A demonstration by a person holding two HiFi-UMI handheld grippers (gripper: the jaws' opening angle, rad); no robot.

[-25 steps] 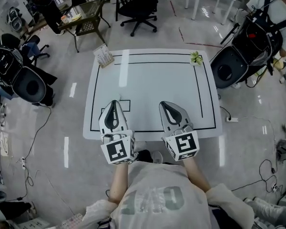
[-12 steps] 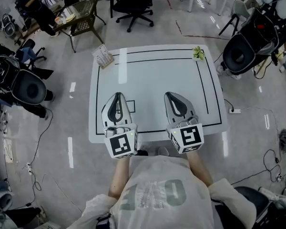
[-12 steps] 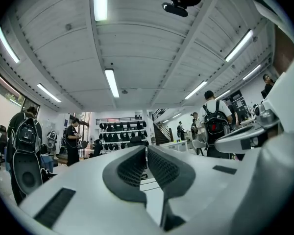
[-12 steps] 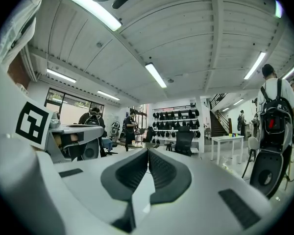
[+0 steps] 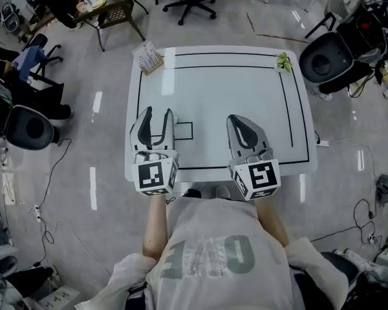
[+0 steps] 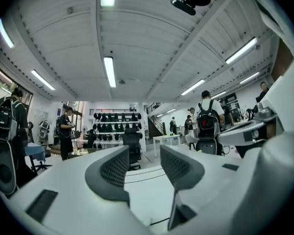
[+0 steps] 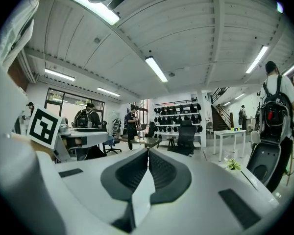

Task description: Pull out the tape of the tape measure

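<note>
- A small printed card stand [image 5: 147,57] sits on the far left corner of the white desk with a black line border [image 5: 220,89]. It is well outside the marked working area, presumably parked out of the way.
- The left gripper [image 5: 158,112], a grey two-jaw tool carrying a cube of black-and-white square markers, hovers over the near left of the desk. Its jaws are parting and nothing lies between them, which looks to me like a readying move.
- Just beside its tips is a small black-outlined rectangle [image 5: 181,131] drawn on the desk, probably a set spot for an object, and it is bare.
- The tape measure is nowhere to be seen from the head view or from either gripper view, so no tape can be pulled yet.
- The right gripper [image 5: 236,118], of the same grey build, hangs over the near right of the desk. Its jaws are pressed together on nothing, seemingly just waiting.
- A little green plant [image 5: 284,61] stands on the far right corner, again outside the border.
- The card's print is too small to read. The pale letters on the person's grey shirt [image 5: 210,257] appear upside down and I cannot read them for certain.
</note>
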